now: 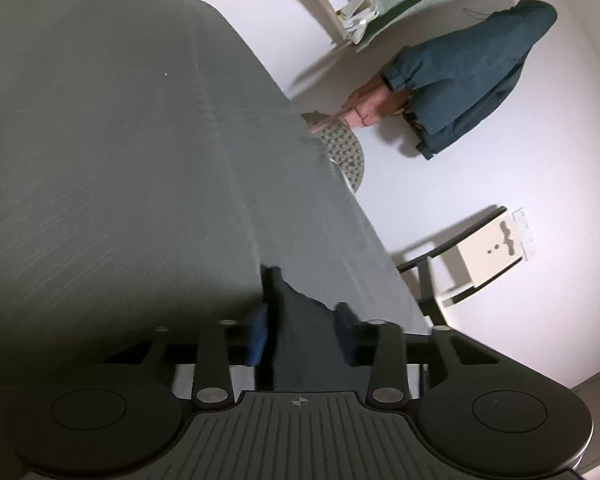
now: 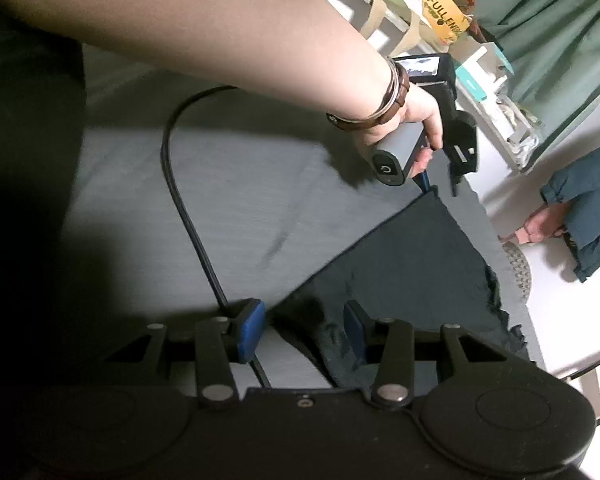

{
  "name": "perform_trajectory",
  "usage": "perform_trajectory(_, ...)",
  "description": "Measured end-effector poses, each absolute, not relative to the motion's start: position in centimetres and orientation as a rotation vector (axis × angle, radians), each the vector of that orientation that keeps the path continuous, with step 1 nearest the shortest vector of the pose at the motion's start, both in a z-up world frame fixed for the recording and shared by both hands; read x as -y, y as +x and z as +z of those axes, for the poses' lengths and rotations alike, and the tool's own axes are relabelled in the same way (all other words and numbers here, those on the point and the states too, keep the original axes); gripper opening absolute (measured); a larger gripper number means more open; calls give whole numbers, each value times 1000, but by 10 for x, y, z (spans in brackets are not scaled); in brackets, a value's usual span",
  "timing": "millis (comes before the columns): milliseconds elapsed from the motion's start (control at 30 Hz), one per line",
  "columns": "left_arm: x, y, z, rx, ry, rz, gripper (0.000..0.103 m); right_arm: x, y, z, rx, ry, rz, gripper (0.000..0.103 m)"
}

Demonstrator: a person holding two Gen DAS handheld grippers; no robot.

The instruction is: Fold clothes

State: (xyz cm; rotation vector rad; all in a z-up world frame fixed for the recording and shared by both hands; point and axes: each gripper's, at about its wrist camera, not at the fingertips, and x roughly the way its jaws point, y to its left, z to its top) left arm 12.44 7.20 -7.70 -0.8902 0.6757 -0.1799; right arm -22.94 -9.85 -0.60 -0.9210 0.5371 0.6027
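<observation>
A grey sheet [image 2: 228, 184] covers the worktop and fills most of both views. On it lies the dark cloth [image 2: 412, 256], spread flat ahead of the right jaws, its far corner reaching up to the left jaws and its right edge ragged near the worktop's rim.

A bare forearm [image 2: 220, 48] crosses the right wrist view from the upper left, a brown bracelet [image 2: 380, 108] at the wrist, the hand [image 2: 424, 120] closed round the left gripper's handle.

The right gripper [image 2: 306, 330] has its jaws wide, the blue pads [image 2: 252, 330] well apart; the cloth's near edge lies between them, not pinched. A black cable [image 2: 180, 184] loops over the sheet to the left of these jaws.

The left gripper [image 1: 302, 330] also shows a wide gap in its own view, with a dark strip of cloth standing between the pads; whether it is gripped I cannot tell.

Beyond the worktop, to the right of both jaws, a teal garment [image 1: 472, 76] lies on the white floor [image 1: 500, 184].
</observation>
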Motion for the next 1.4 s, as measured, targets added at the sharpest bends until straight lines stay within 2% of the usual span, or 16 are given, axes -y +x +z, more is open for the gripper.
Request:
perform_trajectory(100,-67,133,-79,-687,-866,-170,23,98,-230,-7,-532,-929,593,42)
perform_trajectory(233,-61,132,-77,-687,-781,-132,3,92,-232,-10,-520,-948,586,39)
perform_trajectory(433,-60,124,-69,-669,-729,-106,3,92,-231,-12,-504,-938,581,33)
perform_trajectory(567,-53,126,-56,-667,-623,-82,3,95,-224,-10,-536,-866,610,7)
perform_trajectory(933,-73,145,-8,-740,-547,-12,2,123,-220,34,-479,-662,590,5)
perform_trajectory(1167,-81,134,-8,-760,-603,-44,4,135,-217,28,-519,-640,596,5)
perform_trajectory(1200,-85,131,-9,-754,-630,-46,5,134,-218,26,-520,-649,606,5)
perform_trajectory(1233,-89,129,-11,-748,-657,-48,11,132,-220,25,-522,-658,614,5)
perform_trajectory(1267,-93,126,-12,-744,-683,-50,31,132,-220,24,-524,-665,620,5)
perform_trajectory(1300,-95,124,-14,-747,-706,-50,46,131,-221,23,-527,-667,622,5)
perform_trajectory(1333,-95,122,-16,-746,-722,-47,75,131,-221,22,-529,-668,623,5)
perform_trajectory(1367,-94,121,-17,-746,-725,-46,82,131,-220,22,-532,-667,622,5)
perform_trajectory(1400,-94,120,-18,-745,-729,-46,82,132,-220,23,-535,-664,620,5)
